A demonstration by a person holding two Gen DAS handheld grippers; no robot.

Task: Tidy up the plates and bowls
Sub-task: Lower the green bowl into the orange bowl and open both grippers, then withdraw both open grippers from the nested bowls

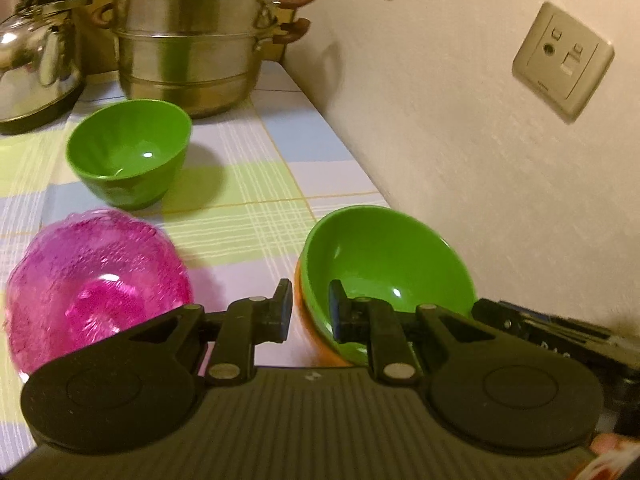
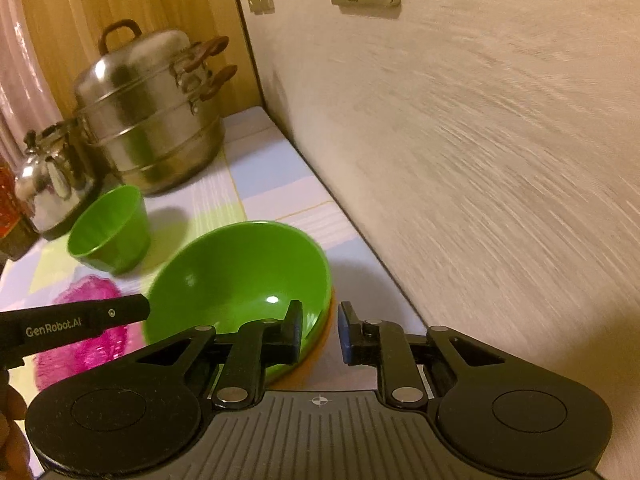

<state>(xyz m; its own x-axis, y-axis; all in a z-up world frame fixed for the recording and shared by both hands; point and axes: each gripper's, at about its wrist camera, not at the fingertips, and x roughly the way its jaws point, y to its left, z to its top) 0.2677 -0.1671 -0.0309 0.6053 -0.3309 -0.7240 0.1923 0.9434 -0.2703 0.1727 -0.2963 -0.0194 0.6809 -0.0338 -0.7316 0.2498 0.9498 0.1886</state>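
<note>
Checked cloth covers your bench (image 1: 256,184) by the wall. Your left gripper (image 1: 310,310) clamps the near rim of the green bowl (image 1: 384,264) nested in an orange one; your right gripper (image 2: 320,330) straddles its far rim, pads apart. Stacking is under way; fetch the small bowl (image 1: 128,152) next.

Two bright green bowls: a small one (image 1: 128,152) and a wide one (image 1: 384,276) with an orange underside. A translucent magenta bowl (image 1: 96,288). Pastel plaid surface (image 1: 256,184), silver steamer pot (image 1: 188,40).
</note>
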